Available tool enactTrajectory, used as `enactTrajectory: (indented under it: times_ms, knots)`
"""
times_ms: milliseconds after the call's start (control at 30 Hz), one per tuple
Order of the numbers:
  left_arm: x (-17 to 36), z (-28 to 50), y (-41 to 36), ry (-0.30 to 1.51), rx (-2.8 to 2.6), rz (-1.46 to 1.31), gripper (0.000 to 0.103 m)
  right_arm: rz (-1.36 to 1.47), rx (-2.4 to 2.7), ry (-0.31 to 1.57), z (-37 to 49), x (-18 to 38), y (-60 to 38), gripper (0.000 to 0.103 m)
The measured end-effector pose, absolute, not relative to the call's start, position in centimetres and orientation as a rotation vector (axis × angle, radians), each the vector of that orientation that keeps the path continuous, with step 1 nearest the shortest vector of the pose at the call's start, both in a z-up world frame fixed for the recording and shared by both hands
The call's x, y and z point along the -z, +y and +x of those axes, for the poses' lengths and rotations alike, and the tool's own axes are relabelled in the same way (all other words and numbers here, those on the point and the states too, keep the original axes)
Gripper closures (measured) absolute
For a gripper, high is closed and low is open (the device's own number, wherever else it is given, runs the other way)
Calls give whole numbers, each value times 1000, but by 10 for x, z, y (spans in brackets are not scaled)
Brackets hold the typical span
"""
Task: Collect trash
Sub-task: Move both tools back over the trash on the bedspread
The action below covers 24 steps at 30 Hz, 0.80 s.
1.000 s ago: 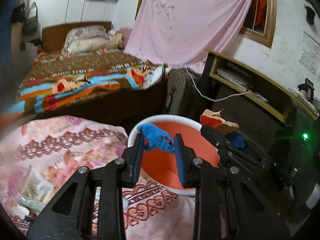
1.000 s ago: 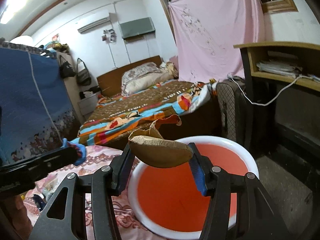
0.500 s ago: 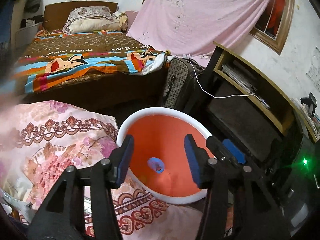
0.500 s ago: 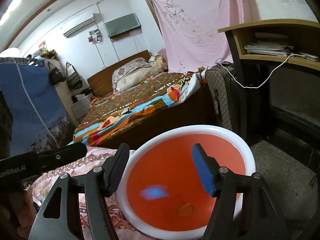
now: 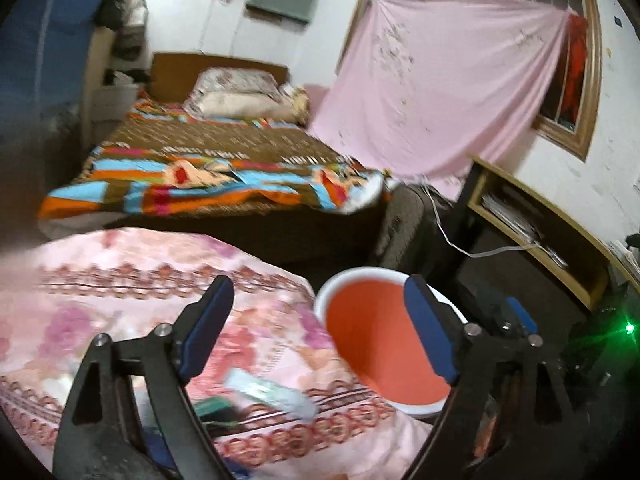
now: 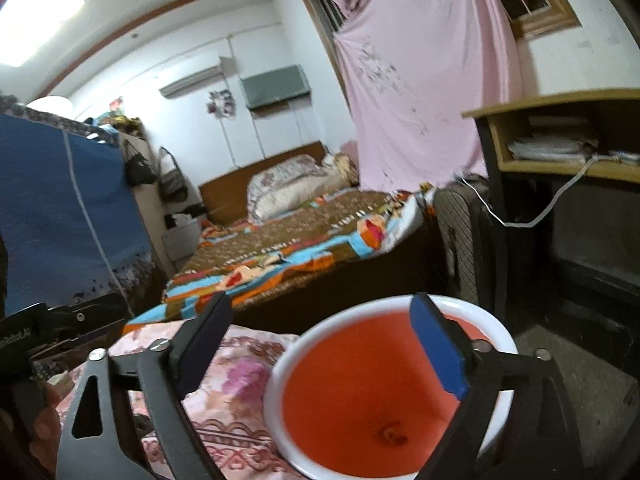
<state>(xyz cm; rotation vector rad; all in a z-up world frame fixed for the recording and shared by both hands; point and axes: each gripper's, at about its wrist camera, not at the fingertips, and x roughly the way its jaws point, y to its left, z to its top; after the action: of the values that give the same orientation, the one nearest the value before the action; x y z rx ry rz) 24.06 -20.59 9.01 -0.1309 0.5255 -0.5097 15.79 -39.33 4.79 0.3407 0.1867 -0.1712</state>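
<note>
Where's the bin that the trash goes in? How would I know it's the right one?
Find the pink flowery blanket in front of the big bed. Right beside its edge, down on the dark floor, sits the basin. It is the only round tub there, bright orange inside with a white rim.

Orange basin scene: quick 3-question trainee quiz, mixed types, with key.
1. True or false: the left gripper is clamped on a piece of trash.
2. The orange basin sits: A) on the far bed; B) beside the pink floral quilt, by its right edge in both views; C) on the wooden shelf.
3. Fill in: the right wrist view shows a small brownish scrap lying ____ the basin.

Key:
1. False. Both the left and the right gripper have just been opening, with nothing between their jaws.
2. B
3. inside, on its bottom
</note>
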Motion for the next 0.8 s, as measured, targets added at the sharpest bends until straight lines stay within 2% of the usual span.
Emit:
enactTrajectory:
  times_ms: [33,100,133,300,800]
  knots:
    - [-91,238,-200,511,496,-131,24,335,161,178,158,-50,-390,0]
    - [-94,231,-186,473,455,-131,12,319,134,148,155,-54,-382,0]
    - [-95,226,-176,443,423,-134,11,308,121,135,154,-57,-378,0]
    - [-96,205,-139,342,327,-132,11,242,46,64,147,-65,-351,0]
    - [-74,152,-67,225,154,-148,11,30,-204,-31,136,-72,-282,0]
